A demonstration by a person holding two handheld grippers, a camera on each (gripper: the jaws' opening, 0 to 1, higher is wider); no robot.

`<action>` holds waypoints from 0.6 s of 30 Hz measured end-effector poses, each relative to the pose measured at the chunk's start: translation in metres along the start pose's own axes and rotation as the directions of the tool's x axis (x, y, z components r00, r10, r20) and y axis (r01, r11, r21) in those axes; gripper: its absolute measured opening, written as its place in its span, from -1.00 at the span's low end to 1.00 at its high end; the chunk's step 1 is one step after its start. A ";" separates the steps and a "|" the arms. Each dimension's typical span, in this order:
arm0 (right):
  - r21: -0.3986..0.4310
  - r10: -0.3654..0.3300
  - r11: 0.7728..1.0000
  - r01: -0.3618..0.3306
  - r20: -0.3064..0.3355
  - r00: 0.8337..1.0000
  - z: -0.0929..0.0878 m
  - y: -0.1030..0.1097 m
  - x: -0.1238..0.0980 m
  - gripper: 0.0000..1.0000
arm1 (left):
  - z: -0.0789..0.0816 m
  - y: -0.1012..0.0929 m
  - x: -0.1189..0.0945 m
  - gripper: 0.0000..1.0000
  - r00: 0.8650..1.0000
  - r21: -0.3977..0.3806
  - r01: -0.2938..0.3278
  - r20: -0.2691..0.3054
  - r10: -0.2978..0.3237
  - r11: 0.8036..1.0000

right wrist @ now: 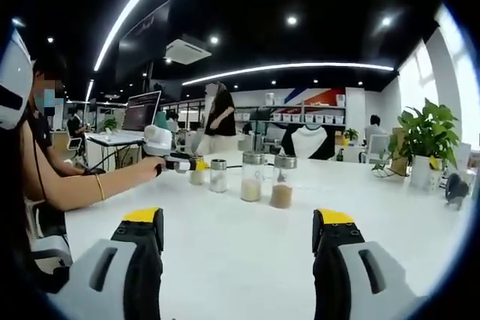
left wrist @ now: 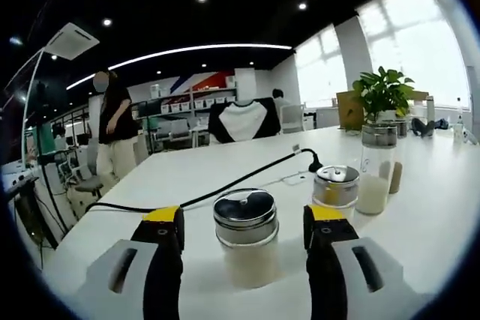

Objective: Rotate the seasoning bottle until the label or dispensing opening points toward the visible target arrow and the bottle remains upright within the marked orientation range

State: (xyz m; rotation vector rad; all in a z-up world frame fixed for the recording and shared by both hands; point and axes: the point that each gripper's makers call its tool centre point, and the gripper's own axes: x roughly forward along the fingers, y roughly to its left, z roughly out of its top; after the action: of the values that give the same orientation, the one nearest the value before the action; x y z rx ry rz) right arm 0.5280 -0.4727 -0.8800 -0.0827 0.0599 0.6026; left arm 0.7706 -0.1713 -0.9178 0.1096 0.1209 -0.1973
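Brown-filled jar (left wrist: 395,176) half-hidden behind tall jar (left wrist: 376,168)

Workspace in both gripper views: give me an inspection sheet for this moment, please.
Surface: white table, bare in front of the right gripper.
Job's things: seasoning bottle upright between the left jaws, not yet touched; no target arrow seen.
Clutter: three more shaker bottles, steel-lidded short one, tall one, another behind it; potted plant.
Grippers: left gripper open around the bottle; right gripper open, holding nothing.
Cables: black cable across the table.
Surroundings: open office, standing person, shelving, bright windows.
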 end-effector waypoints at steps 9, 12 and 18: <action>0.045 -0.017 0.999 0.016 0.012 1.000 -0.001 0.004 0.001 0.64 | -0.007 -0.002 0.005 0.31 1.000 -0.015 -0.008 -0.013 0.007 1.000; 0.047 -0.006 0.999 0.006 0.007 1.000 -0.003 0.006 0.001 0.64 | -0.005 -0.003 0.005 0.29 1.000 -0.009 -0.007 -0.007 0.007 1.000; 0.048 -0.001 0.999 0.001 0.004 1.000 -0.002 0.005 0.002 0.64 | 0.000 0.001 0.005 0.12 1.000 -0.009 -0.013 0.022 0.013 1.000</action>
State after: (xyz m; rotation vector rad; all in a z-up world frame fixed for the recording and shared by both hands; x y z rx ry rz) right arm 0.5266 -0.4683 -0.8826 -0.0347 0.0701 0.6003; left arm 0.7755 -0.1711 -0.9183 0.0988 0.0990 -0.1847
